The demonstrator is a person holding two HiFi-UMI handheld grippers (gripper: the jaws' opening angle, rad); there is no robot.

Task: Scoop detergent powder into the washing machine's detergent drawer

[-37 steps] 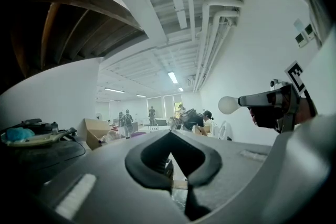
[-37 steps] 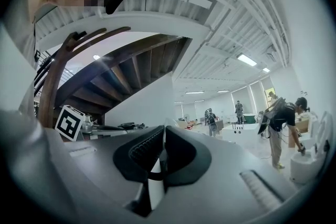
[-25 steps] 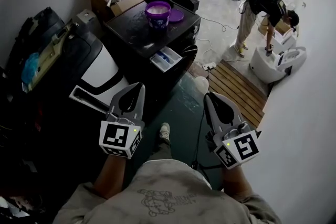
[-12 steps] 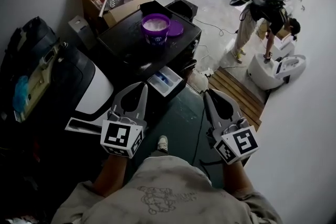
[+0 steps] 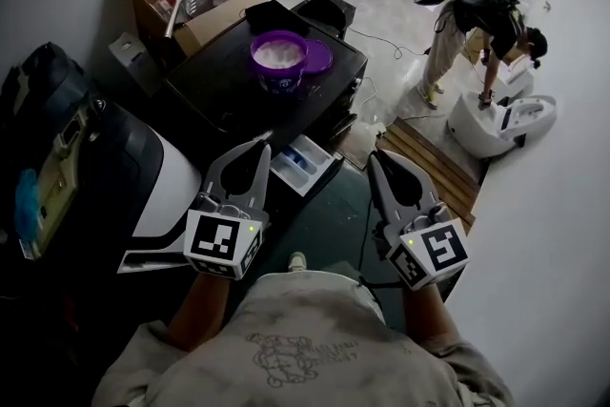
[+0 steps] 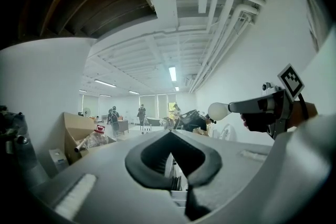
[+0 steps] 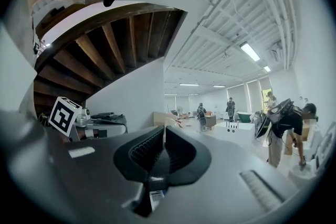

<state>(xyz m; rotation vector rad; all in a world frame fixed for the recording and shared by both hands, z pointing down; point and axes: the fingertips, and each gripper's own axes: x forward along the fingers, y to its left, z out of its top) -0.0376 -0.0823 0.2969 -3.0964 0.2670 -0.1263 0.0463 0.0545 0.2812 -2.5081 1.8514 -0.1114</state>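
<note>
**Left gripper** [image 5: 261,149]: jaws pressed together, nothing between them; held short of the washing machine [image 5: 219,91].

**Right gripper** [image 5: 374,157]: likewise closed and empty, to the right of the drawer.

**Detergent drawer** [image 5: 303,163]: white, pulled out of the machine's front, lying between the two gripper tips; no powder was evident in it.

**Detergent tub** [image 5: 279,62]: purple, open, white powder showing; it stood on the machine's dark top, lid [image 5: 319,55] just beside it.

**Scoop:** possibly in the tub, too small to tell.

**Progress:** judged barely begun. Tub opened and drawer out; scooping and tipping were all left.

**Writing:** none legible; only square markers on the gripper cubes.
</note>
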